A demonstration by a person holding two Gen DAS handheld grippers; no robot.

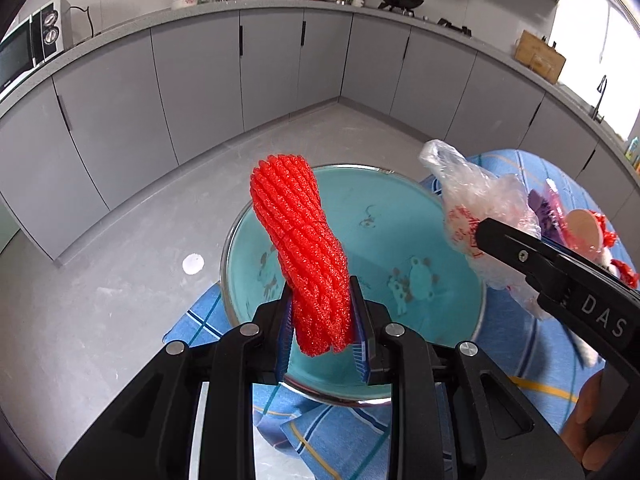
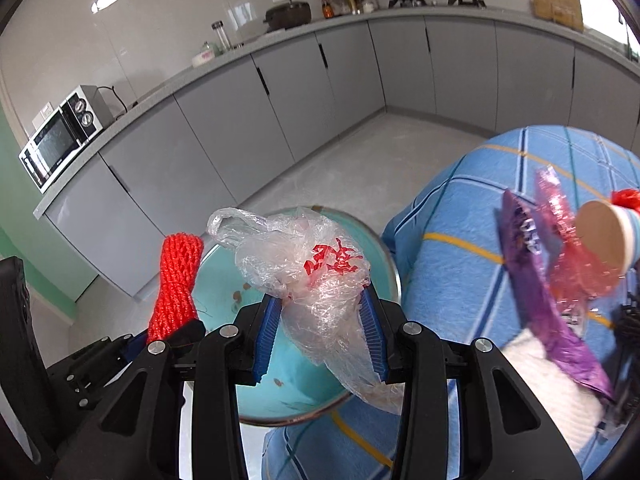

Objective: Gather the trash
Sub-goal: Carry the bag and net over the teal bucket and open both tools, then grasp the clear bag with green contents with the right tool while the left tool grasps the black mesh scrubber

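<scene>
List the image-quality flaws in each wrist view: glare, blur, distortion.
Left wrist view: the window at upper right is blown out white, the fisheye bends the counter into an arc, and the red foam net is sharp. Right wrist view: the purple wrapper and paper cup are motion-blurred, a lamp glare sits on the glossy wall, and the corners are vignetted.

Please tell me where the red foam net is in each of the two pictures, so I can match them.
Left wrist view: the red foam net stands at the centre, gripped by the left tool, over the teal basin.
Right wrist view: it is at the left, beside the plastic bag in the right tool.
Shared landmark: the teal basin.
</scene>
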